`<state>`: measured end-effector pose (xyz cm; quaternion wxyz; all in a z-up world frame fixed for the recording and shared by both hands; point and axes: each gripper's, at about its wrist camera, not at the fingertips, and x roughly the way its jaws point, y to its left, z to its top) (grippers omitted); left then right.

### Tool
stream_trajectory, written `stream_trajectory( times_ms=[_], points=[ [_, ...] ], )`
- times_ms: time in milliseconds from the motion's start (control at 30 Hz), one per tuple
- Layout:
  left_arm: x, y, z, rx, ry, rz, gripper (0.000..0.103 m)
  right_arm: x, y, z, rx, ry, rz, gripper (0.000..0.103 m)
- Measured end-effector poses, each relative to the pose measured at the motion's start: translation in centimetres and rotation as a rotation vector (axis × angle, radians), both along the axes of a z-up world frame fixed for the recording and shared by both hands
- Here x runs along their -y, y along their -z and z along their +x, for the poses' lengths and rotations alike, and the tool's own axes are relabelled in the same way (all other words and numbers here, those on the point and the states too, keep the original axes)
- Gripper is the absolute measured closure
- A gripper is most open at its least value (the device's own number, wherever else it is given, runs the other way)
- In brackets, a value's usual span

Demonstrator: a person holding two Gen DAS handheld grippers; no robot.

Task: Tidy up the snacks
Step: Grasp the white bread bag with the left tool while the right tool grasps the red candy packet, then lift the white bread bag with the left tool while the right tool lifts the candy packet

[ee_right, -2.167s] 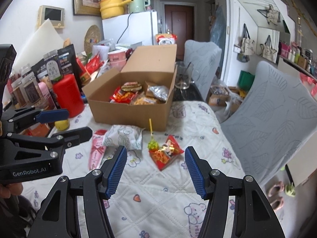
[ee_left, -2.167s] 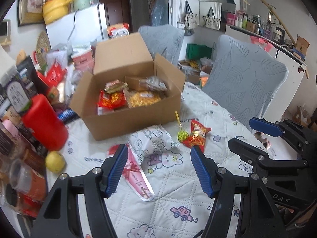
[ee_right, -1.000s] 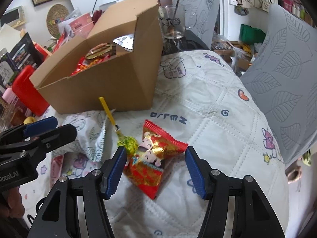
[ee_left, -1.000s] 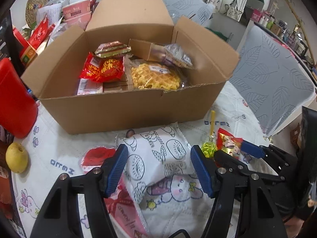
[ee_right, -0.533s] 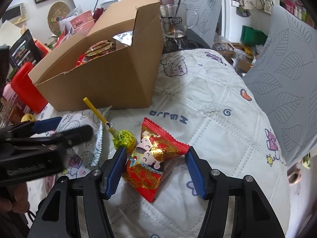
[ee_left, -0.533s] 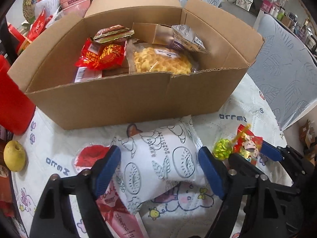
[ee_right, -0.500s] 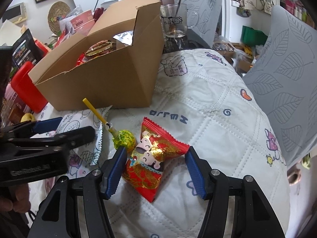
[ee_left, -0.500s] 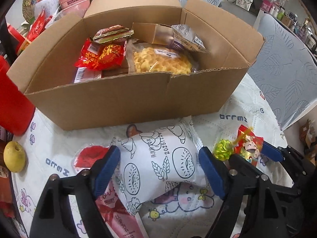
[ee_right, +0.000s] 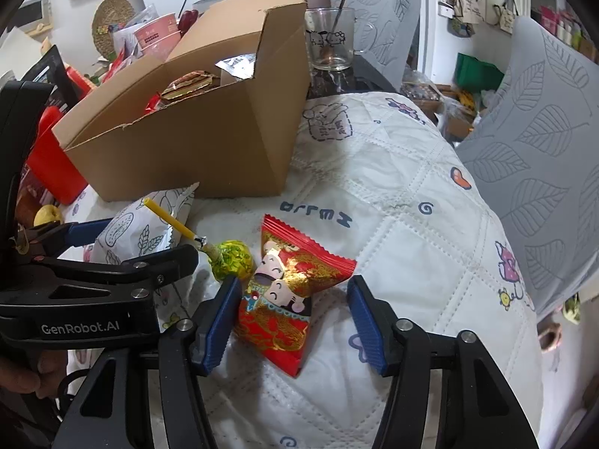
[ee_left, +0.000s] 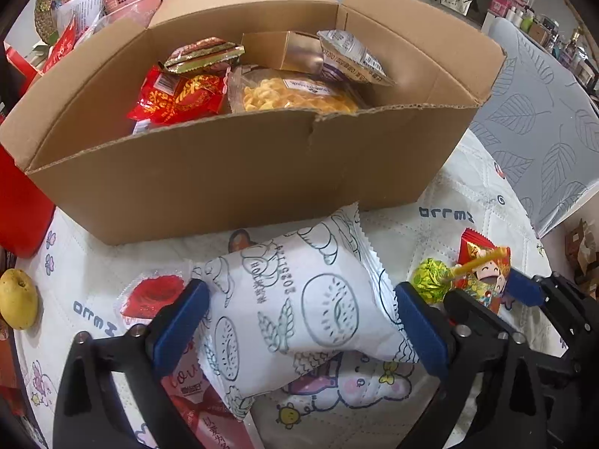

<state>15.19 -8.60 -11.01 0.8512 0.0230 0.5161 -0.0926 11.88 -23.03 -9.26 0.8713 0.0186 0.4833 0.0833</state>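
A white snack bag (ee_left: 299,299) with line drawings lies on the quilted tablecloth (ee_right: 393,194) in front of the open cardboard box (ee_left: 224,172). My left gripper (ee_left: 299,321) straddles it; its jaws are opening, one pad on each side of the bag. A red and gold snack packet (ee_right: 292,292) lies between the pads of my right gripper (ee_right: 294,318), whose jaws are closing without pressing it from both sides. A green-wrapped lollipop (ee_right: 230,256) with a yellow stick rests beside the packet. Several snacks fill the box.
A pink and red packet (ee_left: 153,295) lies partly under the white bag. A red container (ee_left: 18,205) and a yellow fruit (ee_left: 17,299) sit left of the box. A glass mug (ee_right: 329,41) stands behind it. Grey chairs (ee_right: 543,131) flank the table's right edge.
My left gripper has come down and closer to the white bag, and its jaws have widened around it. My right gripper stays over the red packet, its jaws slightly narrower.
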Motion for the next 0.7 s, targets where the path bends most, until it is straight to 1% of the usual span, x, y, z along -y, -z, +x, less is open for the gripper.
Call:
stream_trajectory(
  times_ms=[33,100,133,233,400,567,633,700],
  points=[
    [-0.1,-0.2,-0.4,0.01,0.013,0.009,0.015,-0.1,0.0,-0.1,-0.001,-0.011,0.012,0.062],
    [0.0,-0.5,-0.8,0.03,0.019,0.029,0.021,-0.1,-0.2,-0.3,0.009,-0.02,0.02,0.07],
    [0.0,-0.6,-1.1,0.039,0.02,0.035,0.026,-0.1,-0.3,-0.5,0.018,-0.02,0.016,0.07],
    [0.1,-1.4,-2.0,0.068,0.017,0.052,0.035,0.2,-0.6,-1.0,0.03,-0.016,0.013,0.07],
    [0.5,-2.3,-3.2,0.08,0.034,0.043,0.039,0.6,-1.5,-2.4,0.045,-0.012,0.049,0.07],
    [0.1,-4.0,-6.0,0.1,0.055,0.024,0.043,0.8,-2.4,-4.2,0.055,-0.011,0.071,0.07],
    [-0.1,-4.7,-7.1,0.113,0.068,0.021,0.047,0.8,-2.6,-4.9,0.057,-0.014,0.08,0.071],
    [0.1,-5.1,-7.9,0.122,0.085,0.017,0.049,0.8,-2.9,-5.8,0.06,-0.021,0.09,0.07]
  ],
)
